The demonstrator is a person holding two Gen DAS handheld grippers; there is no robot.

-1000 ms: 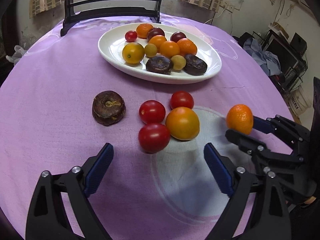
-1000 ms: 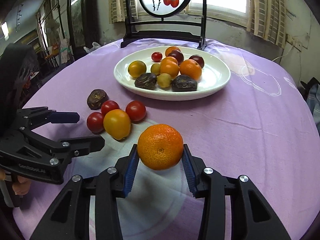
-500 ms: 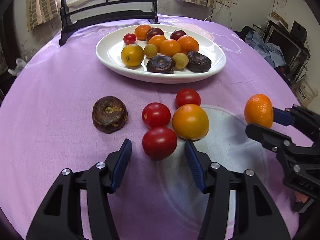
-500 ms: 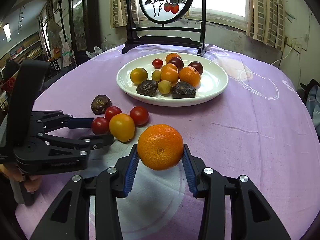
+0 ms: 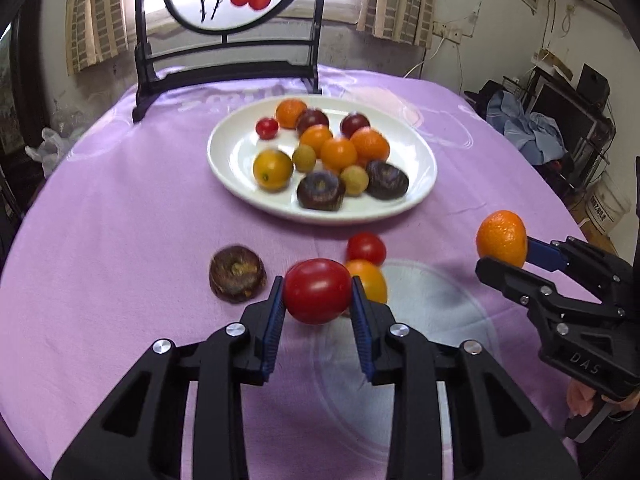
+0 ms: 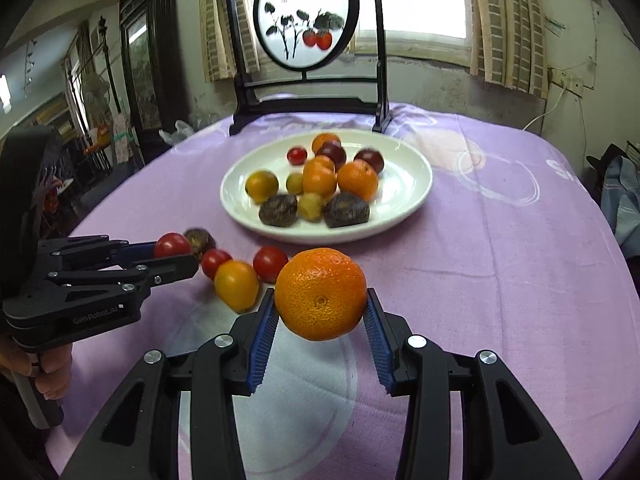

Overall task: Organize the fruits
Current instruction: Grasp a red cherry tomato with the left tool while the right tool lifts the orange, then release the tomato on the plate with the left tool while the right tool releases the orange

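My left gripper (image 5: pixel 318 292) is shut on a red tomato (image 5: pixel 317 290) and holds it above the purple cloth; the tomato also shows in the right wrist view (image 6: pixel 172 245). My right gripper (image 6: pixel 320 312) is shut on an orange mandarin (image 6: pixel 321 293), held off the table; it appears at the right of the left wrist view (image 5: pixel 502 238). On the cloth lie a yellow-orange tomato (image 6: pixel 236 285), two red tomatoes (image 6: pixel 270 263) (image 6: pixel 215 262) and a dark brown fruit (image 5: pixel 237 273). A white plate (image 5: pixel 236 152) beyond holds several fruits.
A black-framed round screen with a painted fruit picture (image 6: pixel 306 20) stands on the table behind the plate. The table edge curves off left and right. Clutter and shelves (image 5: pixel 560 120) stand off the table at the right.
My left gripper closed on the nearest red tomato and lifted it off the cloth. Both views have tilted upward. The right gripper still holds the mandarin.
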